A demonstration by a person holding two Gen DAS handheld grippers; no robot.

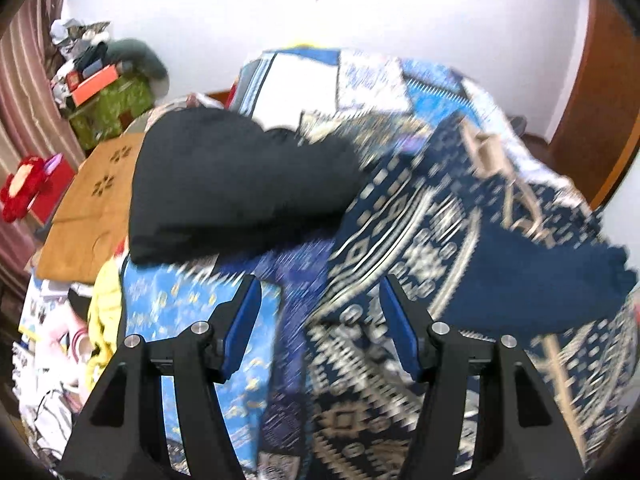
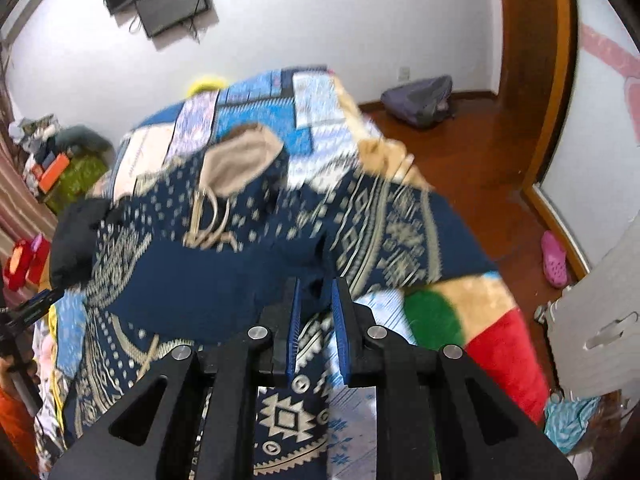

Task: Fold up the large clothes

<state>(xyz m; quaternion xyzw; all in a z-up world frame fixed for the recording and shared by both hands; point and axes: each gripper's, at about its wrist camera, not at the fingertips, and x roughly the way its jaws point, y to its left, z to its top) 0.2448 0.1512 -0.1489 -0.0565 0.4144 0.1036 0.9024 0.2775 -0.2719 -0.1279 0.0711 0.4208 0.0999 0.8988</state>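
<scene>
Right now the right tool [image 2: 314, 312] is pinched onto a fold of the patterned hoodie [image 2: 248, 240] and lifts it above the bed [image 2: 472, 304], while the left tool [image 1: 320, 320] hangs spread and empty over the fabric. To fold well, the left should catch the opposite edge so the cloth stays taut. Navy knit, cream geometric bands, beige-lined hood [image 2: 240, 160], 2 loose drawstrings; motion blurs details.

White walls [image 2: 320, 20], wood floor [image 2: 472, 152]

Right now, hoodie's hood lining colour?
Plain beige hood lining inside the navy patterned hoodie; the right wrist view shows it best.
</scene>
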